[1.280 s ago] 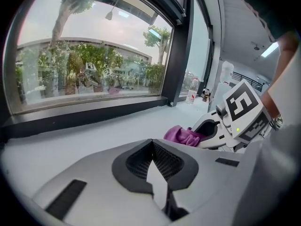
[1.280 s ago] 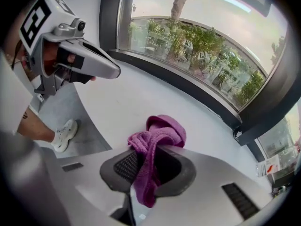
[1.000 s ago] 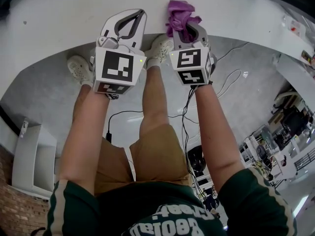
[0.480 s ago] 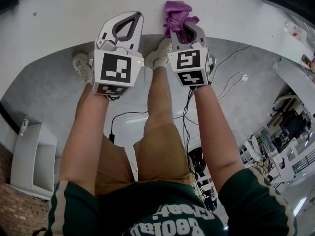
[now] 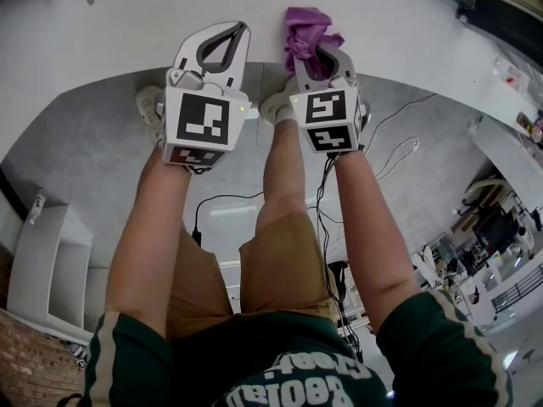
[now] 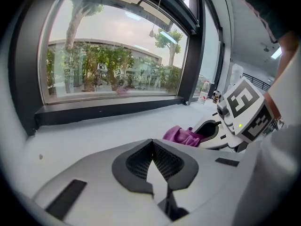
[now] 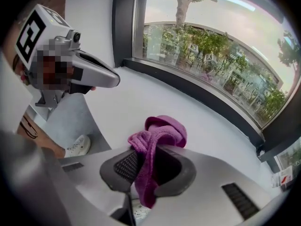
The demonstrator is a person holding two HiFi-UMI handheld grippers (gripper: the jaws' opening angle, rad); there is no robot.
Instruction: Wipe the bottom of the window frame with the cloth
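Our right tool point(image 7: 146, 160) is clamped on the purple cloth point(image 7: 162, 128), which bunches up above its jaws and hangs down between them. The cloth shows near the top centre of the head view. It sits over the white sill point(image 5: 110, 32), apart from the dark bottom of the window frame point(image 7: 202, 98) that crosses the upper right of the right gripper view. Our left tool point(image 6: 153, 144) has its jaws together on nothing, just beside the right tool at the sill's edge.
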